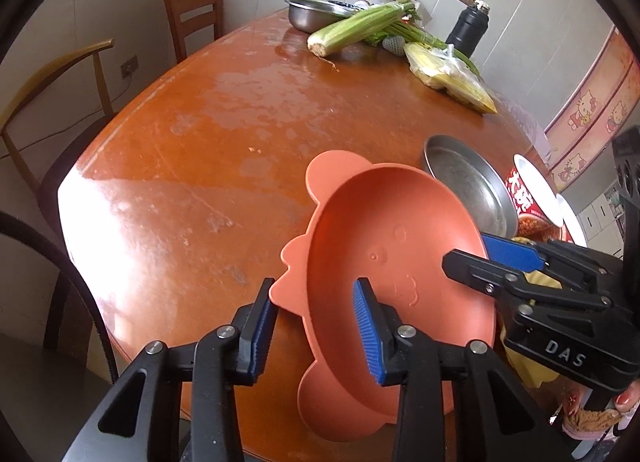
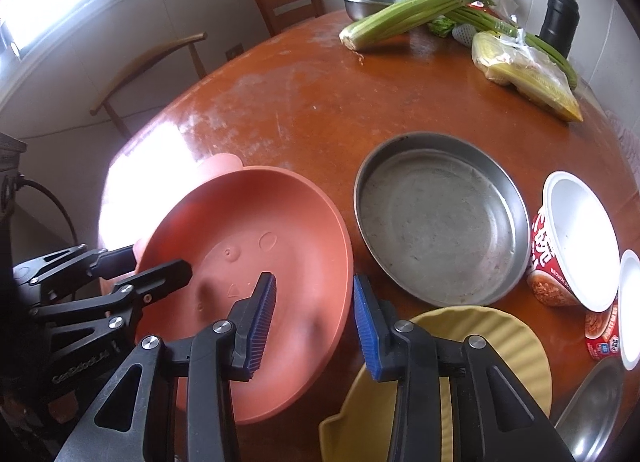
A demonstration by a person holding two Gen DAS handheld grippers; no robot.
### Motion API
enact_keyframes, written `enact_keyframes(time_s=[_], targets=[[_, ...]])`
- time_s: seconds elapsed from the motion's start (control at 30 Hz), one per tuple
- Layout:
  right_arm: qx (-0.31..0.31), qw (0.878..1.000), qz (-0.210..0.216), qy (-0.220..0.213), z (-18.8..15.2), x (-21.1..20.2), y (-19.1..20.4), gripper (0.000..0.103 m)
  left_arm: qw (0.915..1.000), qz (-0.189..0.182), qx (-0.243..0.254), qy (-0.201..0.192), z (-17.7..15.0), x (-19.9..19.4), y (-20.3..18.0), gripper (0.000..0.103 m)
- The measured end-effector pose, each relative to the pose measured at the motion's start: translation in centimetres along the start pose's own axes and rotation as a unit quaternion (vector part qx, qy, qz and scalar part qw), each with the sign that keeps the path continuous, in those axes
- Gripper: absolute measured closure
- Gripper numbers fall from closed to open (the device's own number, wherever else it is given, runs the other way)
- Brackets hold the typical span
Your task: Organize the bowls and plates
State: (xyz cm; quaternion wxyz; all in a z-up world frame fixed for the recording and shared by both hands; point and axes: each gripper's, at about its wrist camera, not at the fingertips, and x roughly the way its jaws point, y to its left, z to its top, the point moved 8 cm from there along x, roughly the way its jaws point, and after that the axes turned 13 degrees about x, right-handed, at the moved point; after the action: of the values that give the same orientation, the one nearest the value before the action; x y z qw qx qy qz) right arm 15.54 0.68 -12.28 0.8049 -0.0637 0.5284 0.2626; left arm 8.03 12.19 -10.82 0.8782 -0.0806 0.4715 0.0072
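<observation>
Blue-padded tongs frame both views, and each pair straddles the rim of the same orange plate (image 1: 384, 262), one on either side. Left tongs (image 1: 316, 326) have one finger inside the plate and one outside its scalloped edge; the pads look closed down on the rim, so I read them as clenched on the plate, though the exact contact is hard to see. Right tongs (image 2: 314, 322) do the same at the opposite rim, one pad inside the bowl of the plate, the other outside between the plate and the yellow plate (image 2: 472, 346) below; these too look to be grasping the orange rim. The orange plate sits at the near edge of the table (image 1: 180, 165), tilted, its long axis running away from the left camera, with a steel pan (image 2: 440, 217) just beside it on the right and a white noodle bowl (image 2: 580, 238) beyond that. Both hands point steeply down at the table, roughly equally near the plate. Judging from this, the coming move is a two-handed lift, and it depends on keeping both rim grips level so the plate clears the yellow plate and the pan. Celery (image 1: 360, 25), a steel bowl (image 1: 312, 13) and a black flask (image 1: 470, 29) lie well apart at the far side.
</observation>
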Motion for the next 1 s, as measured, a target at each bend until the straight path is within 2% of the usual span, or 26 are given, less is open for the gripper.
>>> enact_keyframes(time_s=[0.4, 0.63, 1.0], targets=[[0.023, 0.999, 0.034, -0.016, 2.5, -0.1, 2.2, 0.062, 0.9988, 0.036, 0.007, -0.031, 4.6, -0.6, 3.6, 0.064], [0.04, 0.998, 0.04, -0.009, 3.2, 0.9, 2.4, 0.062, 0.9992, 0.034, 0.016, -0.012, 6.1, 1.7, 4.7, 0.064], [0.067, 0.997, 0.033, 0.002, 3.6, 2.4, 1.4, 0.062, 0.9985, 0.034, 0.042, 0.011, 7.0, 4.6, 4.6, 0.064]])
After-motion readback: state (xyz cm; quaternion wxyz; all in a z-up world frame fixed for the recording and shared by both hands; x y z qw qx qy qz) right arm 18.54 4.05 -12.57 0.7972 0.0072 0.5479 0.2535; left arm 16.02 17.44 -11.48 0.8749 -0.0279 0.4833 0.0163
